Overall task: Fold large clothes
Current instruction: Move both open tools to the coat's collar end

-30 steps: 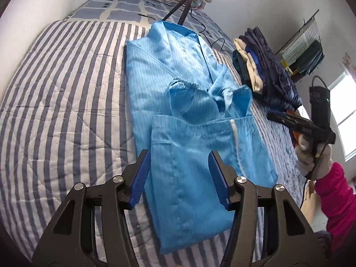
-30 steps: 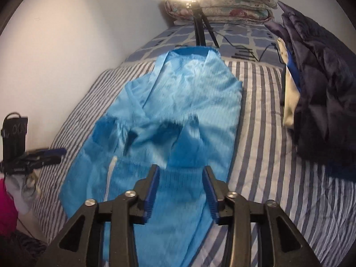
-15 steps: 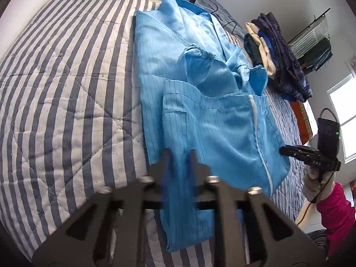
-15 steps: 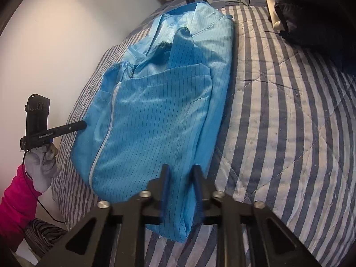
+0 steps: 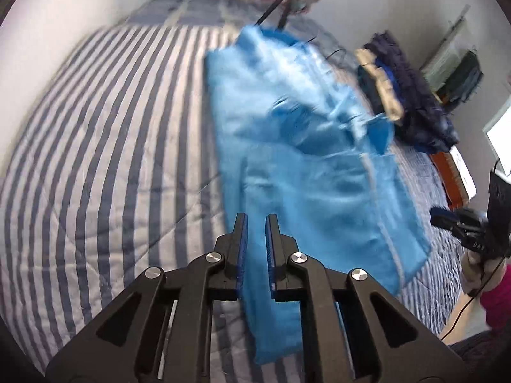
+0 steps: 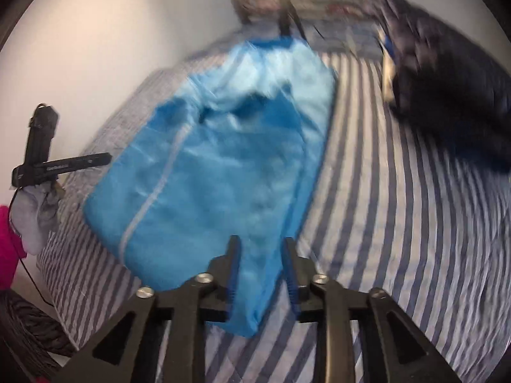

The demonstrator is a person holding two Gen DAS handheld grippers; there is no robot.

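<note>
The blue garment (image 5: pixel 303 159) lay lengthwise on the striped bedspread (image 5: pixel 111 143), collar toward the far end by the light-stand legs (image 5: pixel 281 3), hem nearest both cams; sleeves appeared already folded in across the chest, so it was a long narrow strip w/ the white zipper line (image 5: pixel 380 210) running down it; judged roughly halfway: side folds done, the hem-to-collar fold not yet made. Left gripper (image 5: pixel 255 249) was nearly closed, jaws w/ only a thin gap, pinching the near-left hem corner, cloth visibly running between the pads and hanging below; right gripper (image 6: pixel 260 268) had jaws partly apart and opening, w/ the other hem corner between them, left pad against the fabric but right pad seemingly clear, so grip on that side looked lost or loosening; blur made it hard to be sure. A pile of dark clothes (image 6: pixel 447 89) sat on the bed to the garment's right, well apart from it. Left to do, prob.: re-secure the right corner, lift both hem corners, carry them up toward the collar, lay flat, maybe one more fold; risk: uneven lift w/ only one corner held would skew the fold.
</note>
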